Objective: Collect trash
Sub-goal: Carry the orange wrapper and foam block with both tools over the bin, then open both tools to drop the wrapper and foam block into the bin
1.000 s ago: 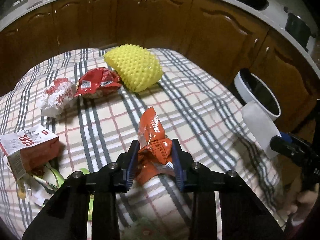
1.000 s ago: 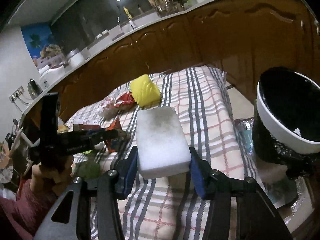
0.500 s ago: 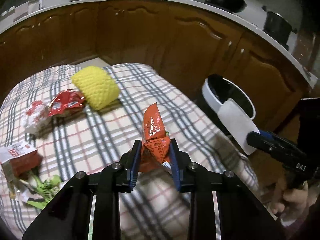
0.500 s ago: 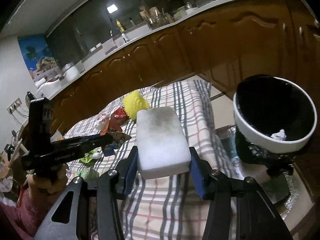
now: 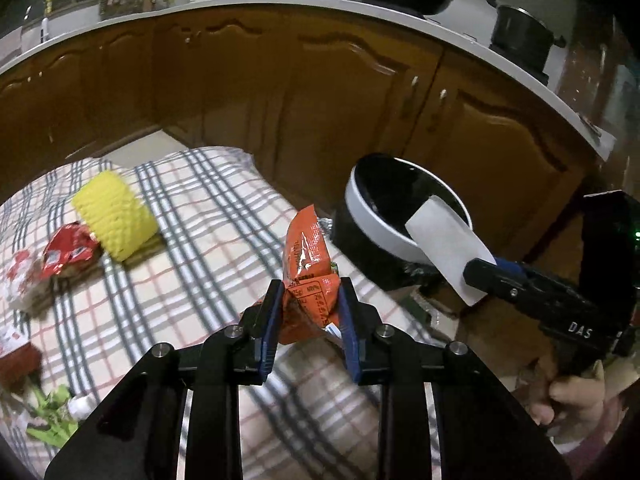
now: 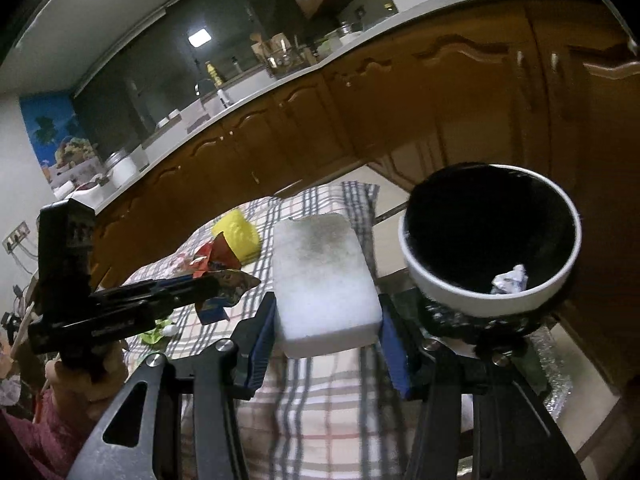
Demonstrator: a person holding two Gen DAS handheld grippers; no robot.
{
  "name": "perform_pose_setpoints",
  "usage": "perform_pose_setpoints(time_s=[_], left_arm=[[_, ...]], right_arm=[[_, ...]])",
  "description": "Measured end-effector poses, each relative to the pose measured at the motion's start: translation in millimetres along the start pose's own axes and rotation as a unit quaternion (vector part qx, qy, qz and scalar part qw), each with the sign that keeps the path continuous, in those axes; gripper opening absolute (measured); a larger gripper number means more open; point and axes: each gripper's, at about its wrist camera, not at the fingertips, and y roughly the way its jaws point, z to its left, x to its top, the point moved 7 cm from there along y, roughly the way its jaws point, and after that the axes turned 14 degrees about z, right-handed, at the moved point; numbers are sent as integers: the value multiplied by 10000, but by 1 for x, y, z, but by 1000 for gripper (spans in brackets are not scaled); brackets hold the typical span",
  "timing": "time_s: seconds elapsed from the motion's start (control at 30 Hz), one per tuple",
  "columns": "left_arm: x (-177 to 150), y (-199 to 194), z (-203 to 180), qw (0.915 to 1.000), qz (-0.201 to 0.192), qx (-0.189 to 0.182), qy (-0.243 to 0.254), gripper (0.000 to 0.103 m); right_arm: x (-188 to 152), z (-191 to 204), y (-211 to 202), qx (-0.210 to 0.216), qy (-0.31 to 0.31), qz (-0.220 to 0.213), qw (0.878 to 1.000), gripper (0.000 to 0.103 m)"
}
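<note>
The left hand-held gripper (image 5: 308,316) squeezes an orange wrapper (image 5: 306,268) above the checked desk (image 5: 200,240). The right hand-held gripper (image 6: 326,320) squeezes a white sponge (image 6: 322,280) (grey on top) beside the trash bin (image 6: 490,240).

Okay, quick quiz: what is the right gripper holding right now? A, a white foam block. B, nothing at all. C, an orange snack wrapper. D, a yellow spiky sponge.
A: in the right wrist view the right gripper is clamped on the white foam block, near the trash bin, while the orange snack wrapper sits in the left gripper.
</note>
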Motion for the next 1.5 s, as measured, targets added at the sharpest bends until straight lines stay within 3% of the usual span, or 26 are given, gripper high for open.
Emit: perform_pose_setpoints(time_s=[0.3, 0.63, 0.9, 1.23, 1.27, 1.5], left_arm=[[36, 14, -38, 9993, -28, -175, 315, 25], [77, 43, -75, 9980, 112, -346, 512, 25], [105, 71, -98, 9968, 267, -320, 675, 25], [116, 108, -105, 9956, 566, -477, 569, 27], [116, 110, -105, 9955, 587, -493, 563, 28], [115, 116, -104, 9951, 649, -612, 414, 59]], right_arm=[[18, -48, -13, -412, 342, -98, 9985, 49], [38, -98, -10, -841, 649, 115, 9943, 50], [51, -118, -3, -1050, 677, 321, 9916, 50], [58, -136, 3, -1089, 835, 354, 9899, 51], [57, -137, 3, -1082, 849, 361, 9898, 52], [55, -144, 8, -894, 1022, 399, 9899, 63]])
